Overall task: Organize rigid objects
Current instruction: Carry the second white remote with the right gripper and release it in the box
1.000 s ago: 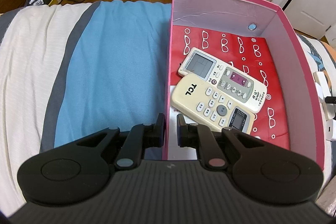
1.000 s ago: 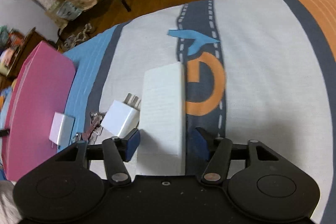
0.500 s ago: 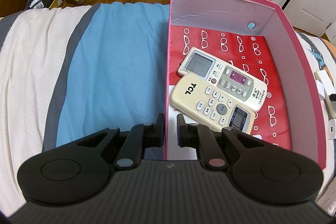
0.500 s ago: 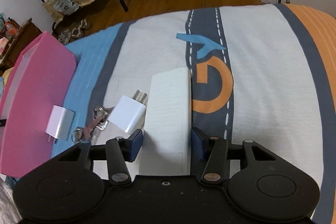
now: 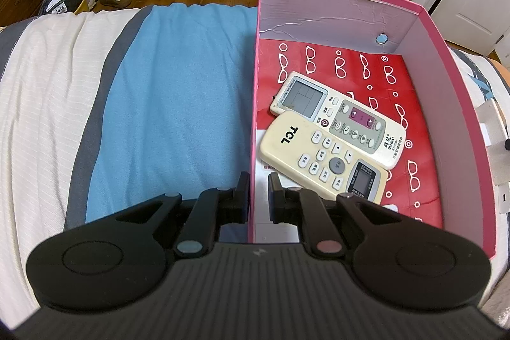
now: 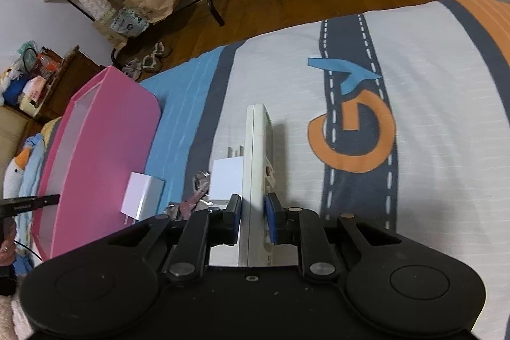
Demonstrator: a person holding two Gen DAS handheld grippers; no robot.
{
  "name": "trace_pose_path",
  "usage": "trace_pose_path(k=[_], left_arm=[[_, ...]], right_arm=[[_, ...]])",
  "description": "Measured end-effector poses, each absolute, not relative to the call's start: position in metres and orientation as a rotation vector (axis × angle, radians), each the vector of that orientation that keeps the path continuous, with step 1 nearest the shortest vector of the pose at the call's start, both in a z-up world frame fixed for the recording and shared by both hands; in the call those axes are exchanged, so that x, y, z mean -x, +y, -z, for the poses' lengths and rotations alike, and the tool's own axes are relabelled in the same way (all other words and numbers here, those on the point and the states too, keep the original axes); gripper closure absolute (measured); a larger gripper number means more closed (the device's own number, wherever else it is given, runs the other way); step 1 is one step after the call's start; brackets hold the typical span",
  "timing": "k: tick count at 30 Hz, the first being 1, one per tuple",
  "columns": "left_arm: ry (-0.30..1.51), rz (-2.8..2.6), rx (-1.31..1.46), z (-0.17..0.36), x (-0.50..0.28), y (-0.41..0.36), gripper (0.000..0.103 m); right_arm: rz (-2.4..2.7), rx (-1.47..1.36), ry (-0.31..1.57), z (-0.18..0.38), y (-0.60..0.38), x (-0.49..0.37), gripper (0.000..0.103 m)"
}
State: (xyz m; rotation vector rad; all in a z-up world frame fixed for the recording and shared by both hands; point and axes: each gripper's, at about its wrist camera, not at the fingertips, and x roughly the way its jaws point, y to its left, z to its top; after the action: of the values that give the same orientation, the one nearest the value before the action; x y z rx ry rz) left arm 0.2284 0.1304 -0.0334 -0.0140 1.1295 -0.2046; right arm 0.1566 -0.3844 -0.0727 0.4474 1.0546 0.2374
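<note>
Left gripper [image 5: 255, 199], pinched on the near wall of the pink cardboard box [image 5: 253, 117] to steady it, while the right gripper [image 6: 251, 220], jaws closing, clamps the white slab-shaped remote [image 6: 256, 168] edge-up above the bedspread [image 6: 430, 117], presumably for boxing

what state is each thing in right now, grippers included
pink box: open-topped, its left wall clamped
left gripper: shut on that wall
TCL remote: flat in the box, buttons up
universal AC remote: in the box, one edge under the TCL remote
right gripper: jaws closing on the white remote
white remote: turned on edge between the pads
two white chargers: on the bed
keys: on the bed
</note>
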Motion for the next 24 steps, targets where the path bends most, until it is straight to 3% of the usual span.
trace_pose_path(k=[6, 9, 24], left_arm=[[1.130, 0.202, 0.014, 0.034, -0.229, 0.130, 0.094], [1.130, 0.199, 0.014, 0.034, -0.229, 0.130, 0.094], [1.125, 0.186, 0.028, 0.032, -0.226, 0.131, 0.095]], right_arm=[[-0.192, -0.322, 1.072, 0.079, -0.370, -0.169, 0.074], [-0.189, -0.281, 1.066, 0.083, -0.362, -0.173, 0.082], [-0.208, -0.117, 0.835, -0.016, -0.305, -0.115, 0.083]])
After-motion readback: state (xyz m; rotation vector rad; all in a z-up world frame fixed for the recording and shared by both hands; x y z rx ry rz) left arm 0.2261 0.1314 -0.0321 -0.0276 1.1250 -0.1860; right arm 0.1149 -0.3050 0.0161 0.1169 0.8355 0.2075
